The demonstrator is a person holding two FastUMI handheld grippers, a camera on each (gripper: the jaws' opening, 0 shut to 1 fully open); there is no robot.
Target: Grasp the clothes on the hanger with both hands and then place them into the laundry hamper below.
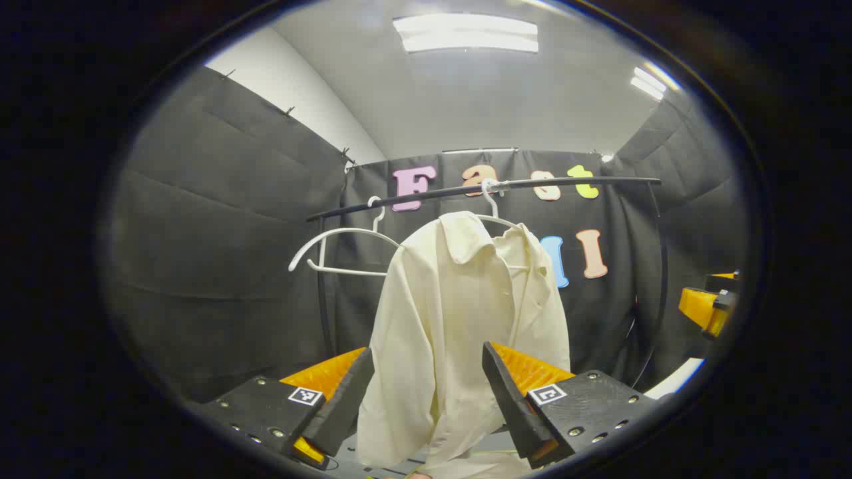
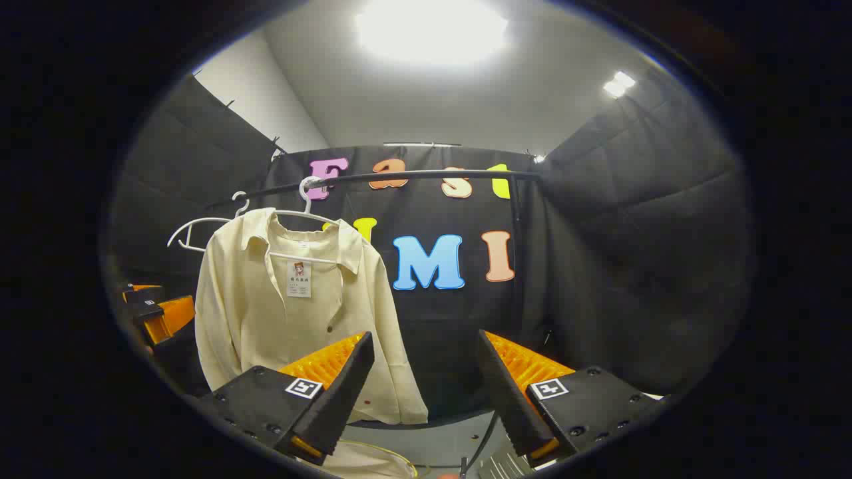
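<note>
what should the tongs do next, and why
Probably move both tongs forward to the cream shirt and close on it. It hangs on the white hanger on the rail, ungrasped. The left tongs are open with the shirt beyond them; the right tongs are open and aimed to the shirt's right, so they should swing left.

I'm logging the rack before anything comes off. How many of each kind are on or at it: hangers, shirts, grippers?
Hangers: 2 (bare hanger, hanger under shirt)
Shirts: 1 (shirt)
Grippers: 2 (left gripper, right gripper)
Total: 5
</note>
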